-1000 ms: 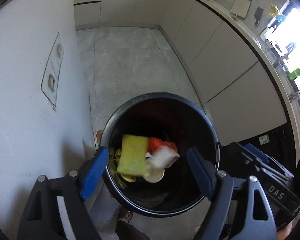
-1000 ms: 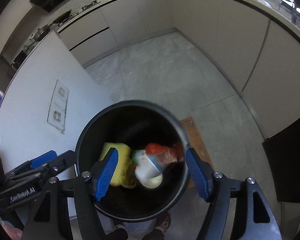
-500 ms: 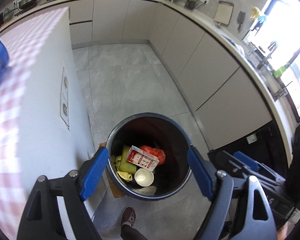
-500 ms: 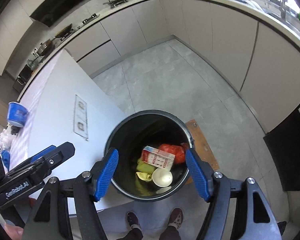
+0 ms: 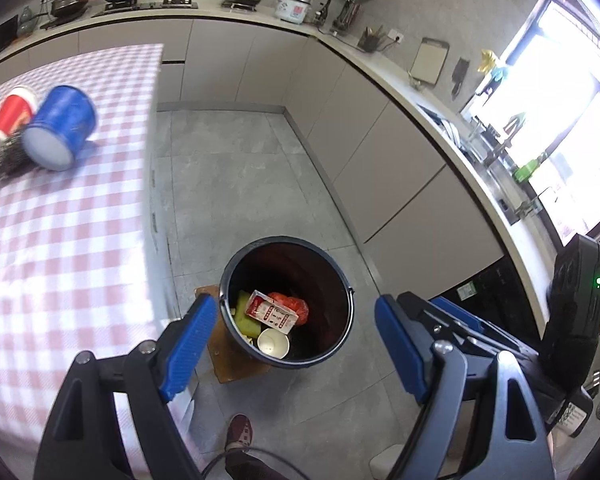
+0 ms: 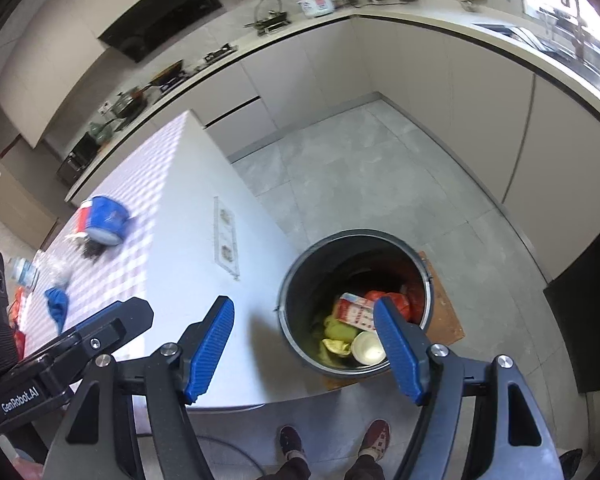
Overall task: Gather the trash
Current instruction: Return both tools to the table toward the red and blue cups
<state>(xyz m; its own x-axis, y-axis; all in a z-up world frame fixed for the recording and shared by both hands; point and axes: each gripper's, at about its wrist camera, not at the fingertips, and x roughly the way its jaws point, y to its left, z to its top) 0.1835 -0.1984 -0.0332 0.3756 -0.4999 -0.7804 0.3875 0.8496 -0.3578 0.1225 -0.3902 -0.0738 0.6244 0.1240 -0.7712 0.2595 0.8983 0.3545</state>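
A black trash bin (image 5: 342, 276) stands on the floor beside the table. Inside lie a red-and-white carton (image 5: 272, 314), a yellow sponge (image 5: 245, 312), a red bag (image 5: 298, 306) and a paper cup (image 5: 273, 344). My left gripper (image 5: 296, 308) hangs open high above the bin, holding nothing. The right gripper (image 6: 302, 306) is also above the bin (image 6: 286, 320), its jaws opening with nothing between them. On the checked table (image 5: 60, 240) lie a blue can (image 5: 58, 128) and a red cup (image 5: 10, 116).
A blue cloth (image 6: 58, 304) and other small litter lie further along the table (image 6: 140, 184). Grey cabinets and a counter (image 5: 380, 80) ring the tiled floor. The person's shoes (image 6: 374, 436) stand just before the bin, which sits on a brown board (image 6: 444, 320).
Both grippers have risen well away from the bin. The sponge, carton and cup have fallen and settled inside it. The table top with the blue can has come into view.
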